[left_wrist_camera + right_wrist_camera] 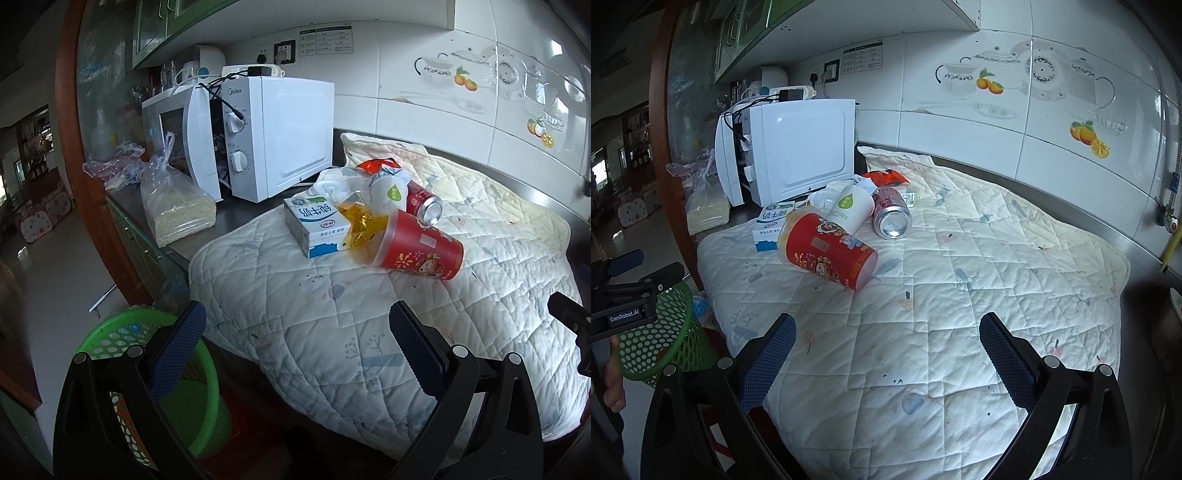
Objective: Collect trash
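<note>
From the left wrist view, the left claw (297, 339) is wide open and holds nothing. Ahead, the trash sits in a pile on the white quilt (332, 314) on the surface: a milk box (317, 225), a red cup (421, 247) on its side, a can (424, 203) partly hidden behind it, and a yellow wrapper (364, 221). The green basket (195, 387) is low on the left, partly behind the claw.

From the right wrist view, the right claw (886, 339) is open and empty too. The red cup (827, 251) hides part of the milk box (770, 225). The green basket (661, 343) is cut off by the left claw's body.
</note>
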`<act>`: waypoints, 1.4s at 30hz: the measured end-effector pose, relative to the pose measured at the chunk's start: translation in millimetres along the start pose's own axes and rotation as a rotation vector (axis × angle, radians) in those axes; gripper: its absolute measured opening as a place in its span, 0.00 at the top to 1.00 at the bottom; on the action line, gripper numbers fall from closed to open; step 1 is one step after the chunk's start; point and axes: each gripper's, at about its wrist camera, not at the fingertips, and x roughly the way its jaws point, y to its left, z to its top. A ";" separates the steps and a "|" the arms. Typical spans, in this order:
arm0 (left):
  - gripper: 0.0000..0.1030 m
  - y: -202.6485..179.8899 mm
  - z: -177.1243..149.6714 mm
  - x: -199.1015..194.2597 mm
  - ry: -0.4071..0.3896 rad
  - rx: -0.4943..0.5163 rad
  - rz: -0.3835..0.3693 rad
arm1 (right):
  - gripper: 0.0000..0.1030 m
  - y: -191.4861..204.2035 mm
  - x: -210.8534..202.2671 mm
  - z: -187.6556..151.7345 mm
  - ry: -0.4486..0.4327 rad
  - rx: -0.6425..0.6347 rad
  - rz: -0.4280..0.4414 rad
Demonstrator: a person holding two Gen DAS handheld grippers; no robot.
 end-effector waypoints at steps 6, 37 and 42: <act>0.05 -1.6 2.5 6.1 0.009 0.000 -0.002 | 0.06 -2.8 7.1 2.1 0.012 0.004 0.005; 0.05 29.5 45.6 77.7 0.121 -0.071 -0.021 | 0.08 60.8 134.0 64.9 0.131 -0.515 0.259; 0.05 36.7 48.9 93.0 0.148 -0.089 -0.011 | 0.11 69.0 156.0 66.0 0.154 -0.577 0.276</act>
